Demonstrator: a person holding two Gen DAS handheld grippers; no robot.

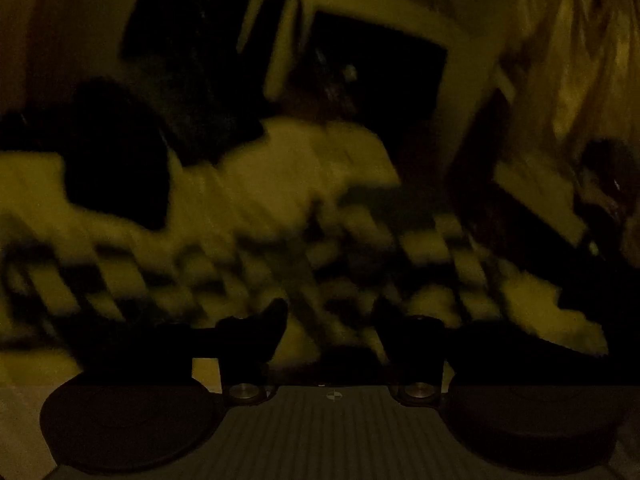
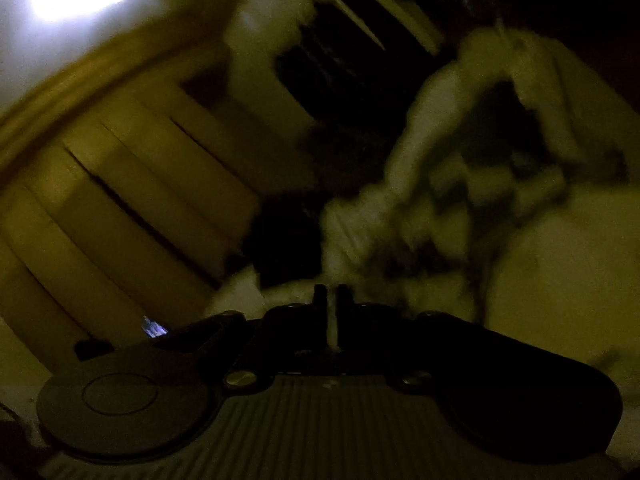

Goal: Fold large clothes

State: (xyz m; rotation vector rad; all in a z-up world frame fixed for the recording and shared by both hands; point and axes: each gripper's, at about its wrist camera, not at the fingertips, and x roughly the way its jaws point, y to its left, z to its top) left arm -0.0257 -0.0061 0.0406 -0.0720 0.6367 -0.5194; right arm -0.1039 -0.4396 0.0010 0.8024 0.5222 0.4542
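Both views are dark and blurred. The left gripper (image 1: 332, 320) has its jaws wide apart, the checked cloth (image 1: 248, 240) just above them. The right gripper (image 2: 331, 300) has jaws nearly together; whether they pinch the checked cloth (image 2: 440, 208) at centre right, I cannot tell.

Both views were dark and motion-blurred; the checked cloth (image 1: 280, 248) smeared, its edges and folds unreadable.

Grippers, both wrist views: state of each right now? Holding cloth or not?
Left tool: open wide, nothing between the fingers; checked cloth lies beyond it.
Right tool: fingers nearly together, narrow gap; too dark and blurred to tell whether it grips anything.
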